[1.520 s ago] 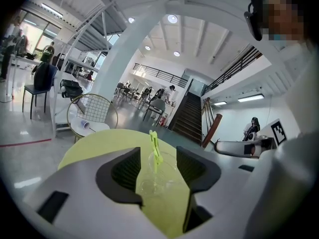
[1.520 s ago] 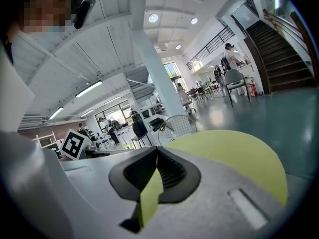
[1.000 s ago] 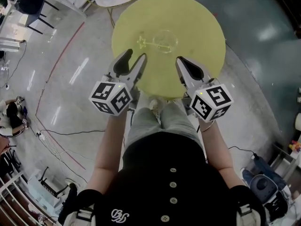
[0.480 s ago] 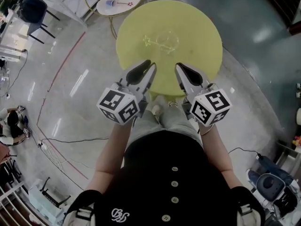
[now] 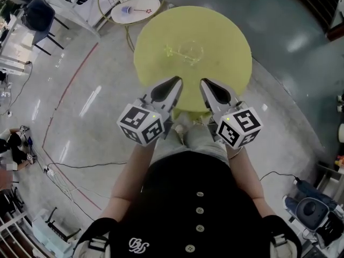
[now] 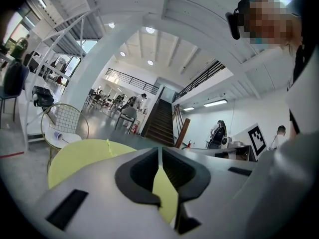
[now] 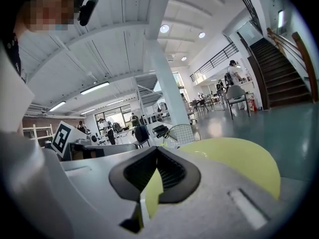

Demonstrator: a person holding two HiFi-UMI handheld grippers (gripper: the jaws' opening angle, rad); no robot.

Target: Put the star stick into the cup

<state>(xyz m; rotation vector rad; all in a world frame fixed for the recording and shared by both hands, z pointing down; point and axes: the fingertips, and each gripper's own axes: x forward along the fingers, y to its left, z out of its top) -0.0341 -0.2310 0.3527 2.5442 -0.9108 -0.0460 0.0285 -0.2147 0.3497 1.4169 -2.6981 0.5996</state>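
Both empty: left hand-held gripper [image 5: 175, 83], jaws just closed, and shut right hand-held gripper [image 5: 206, 85], short of the cup [image 5: 191, 50]; we should reopen one for the star stick [image 5: 173, 50] beside it.

Table [image 5: 226, 42] yellow-green; marker cube [image 5: 142, 124] black-white squares; shirt [image 5: 177, 192] black, pale buttons [image 5: 200, 210].

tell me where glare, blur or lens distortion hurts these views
Head view: fisheye bending at the edges, glare streaks on the glossy floor, and the clear cup and pale star stick faint against the yellow table. Left gripper view: heavy barrel distortion, dark corners, bright ceiling lights. Right gripper view: the same, plus floor glare.
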